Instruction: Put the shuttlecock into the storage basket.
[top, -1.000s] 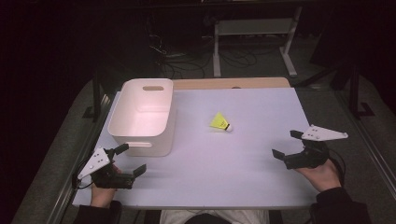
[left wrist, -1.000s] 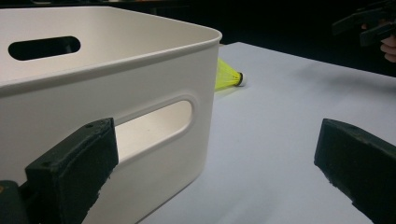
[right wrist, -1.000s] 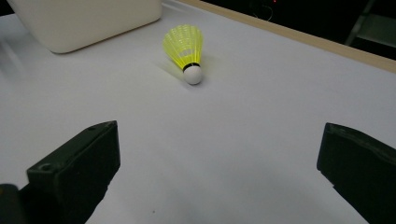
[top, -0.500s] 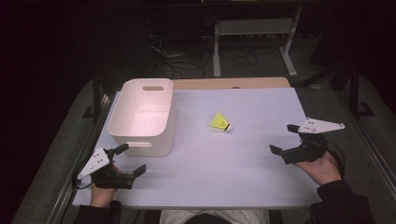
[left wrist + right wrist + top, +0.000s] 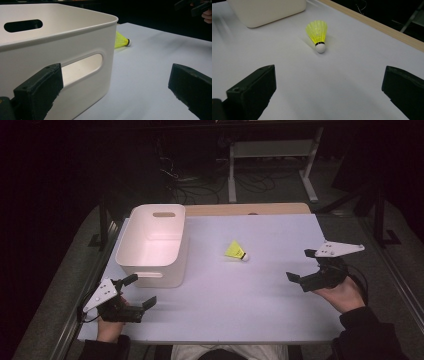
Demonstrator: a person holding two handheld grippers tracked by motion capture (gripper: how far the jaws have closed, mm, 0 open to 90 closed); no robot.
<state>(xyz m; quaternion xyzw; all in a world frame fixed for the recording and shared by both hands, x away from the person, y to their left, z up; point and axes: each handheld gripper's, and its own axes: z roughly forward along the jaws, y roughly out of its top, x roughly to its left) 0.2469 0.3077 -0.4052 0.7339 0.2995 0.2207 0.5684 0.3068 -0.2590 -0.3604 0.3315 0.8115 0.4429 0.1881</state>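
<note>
Half the shuttlecock (image 5: pixel 121 41) hidden behind bin (image 5: pixel 75 37) (left gripper (image 5: pixel 136 293) view).

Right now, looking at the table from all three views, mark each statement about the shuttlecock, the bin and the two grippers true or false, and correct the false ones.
1. The yellow shuttlecock lies inside the white bin. False: it lies on the table, to the right of the bin and apart from it.
2. The right gripper has its jaws open, holding nothing. True.
3. The shuttlecock stands upright on its cork. False: it lies on its side.
4. The left gripper is at the bin's near end, jaws open. True.
5. The bin has a handle slot in its end wall. True.
6. The right gripper is clamped on the shuttlecock. False: the shuttlecock lies ahead of its open jaws, untouched.
</note>
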